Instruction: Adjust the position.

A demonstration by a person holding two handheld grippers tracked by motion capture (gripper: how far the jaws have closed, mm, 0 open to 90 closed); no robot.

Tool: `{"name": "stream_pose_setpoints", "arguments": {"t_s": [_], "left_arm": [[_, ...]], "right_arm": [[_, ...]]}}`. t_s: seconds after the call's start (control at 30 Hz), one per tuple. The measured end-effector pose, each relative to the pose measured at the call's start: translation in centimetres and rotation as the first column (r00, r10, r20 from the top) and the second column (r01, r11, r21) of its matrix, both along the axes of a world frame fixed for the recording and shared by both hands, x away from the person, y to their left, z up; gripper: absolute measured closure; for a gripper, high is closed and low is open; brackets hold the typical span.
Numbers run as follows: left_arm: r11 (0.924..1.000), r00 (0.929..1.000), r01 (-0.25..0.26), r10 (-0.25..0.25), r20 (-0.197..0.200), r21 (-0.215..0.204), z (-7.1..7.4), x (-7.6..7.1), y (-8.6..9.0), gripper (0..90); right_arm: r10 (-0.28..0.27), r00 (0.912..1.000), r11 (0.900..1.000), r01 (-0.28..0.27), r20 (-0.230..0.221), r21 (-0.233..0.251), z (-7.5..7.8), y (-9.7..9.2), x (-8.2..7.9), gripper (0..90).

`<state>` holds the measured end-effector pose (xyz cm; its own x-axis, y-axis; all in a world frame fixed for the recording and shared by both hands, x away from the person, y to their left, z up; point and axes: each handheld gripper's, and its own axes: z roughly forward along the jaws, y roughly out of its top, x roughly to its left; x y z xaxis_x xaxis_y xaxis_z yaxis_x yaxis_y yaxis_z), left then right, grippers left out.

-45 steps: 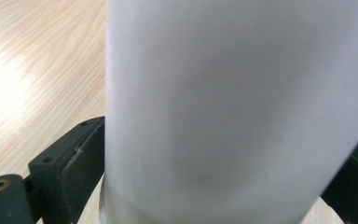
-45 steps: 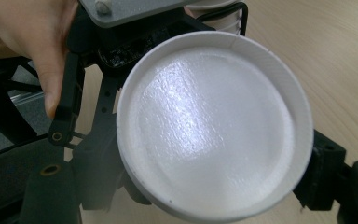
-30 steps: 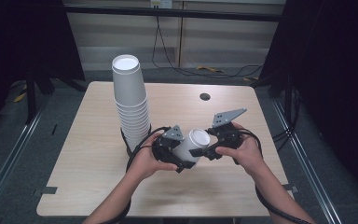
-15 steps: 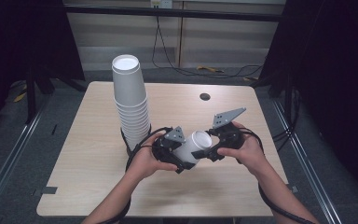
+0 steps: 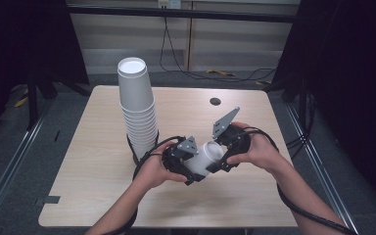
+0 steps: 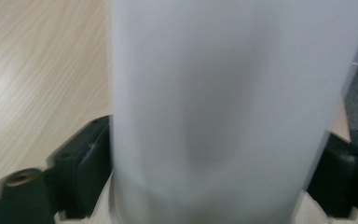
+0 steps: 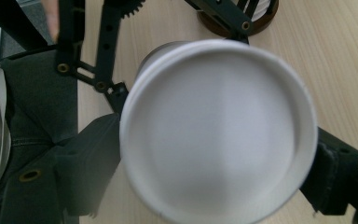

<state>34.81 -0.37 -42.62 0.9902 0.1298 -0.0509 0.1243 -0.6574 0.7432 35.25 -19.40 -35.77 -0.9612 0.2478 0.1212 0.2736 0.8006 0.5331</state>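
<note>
i see a white paper cup (image 5: 206, 155) held on its side above the surface (image 5: 93, 161), near the cup stack (image 5: 138, 113). left claw (image 5: 188, 169) grips its wall, right claw (image 5: 221, 157) its rim. i judge it light and crushable, best gripped gently. the right gripper view adds the cup's closed white end.

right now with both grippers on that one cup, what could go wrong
The white paper cup is held off the table between the left gripper and right gripper; squeezing or pulling unevenly could crush it or let it slip. The tall cup stack stands just beside the left hand, so a sideways swing might topple it.
</note>
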Motion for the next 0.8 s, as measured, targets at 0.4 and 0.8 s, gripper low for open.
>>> {"name": "stream_pose_setpoints", "arguments": {"t_s": [0.4, 0.8], "left_arm": [[0.9993, 0.9995, 0.003, -0.004, -0.032, -0.037, -0.3, 0.3, 0.1, 10.8], [0.9906, 0.9991, -0.040, 0.037, -0.021, -0.131, 0.9, 0.7, 0.8, 0.5]], "right_arm": [[-0.016, 0.9993, 0.9998, 0.016, -0.034, 0.013, -0.4, -0.1, 0.2, 23.3], [-0.066, 0.9977, 0.9954, 0.067, -0.014, 0.069, -0.9, -2.1, -0.1, 23.3]]}}
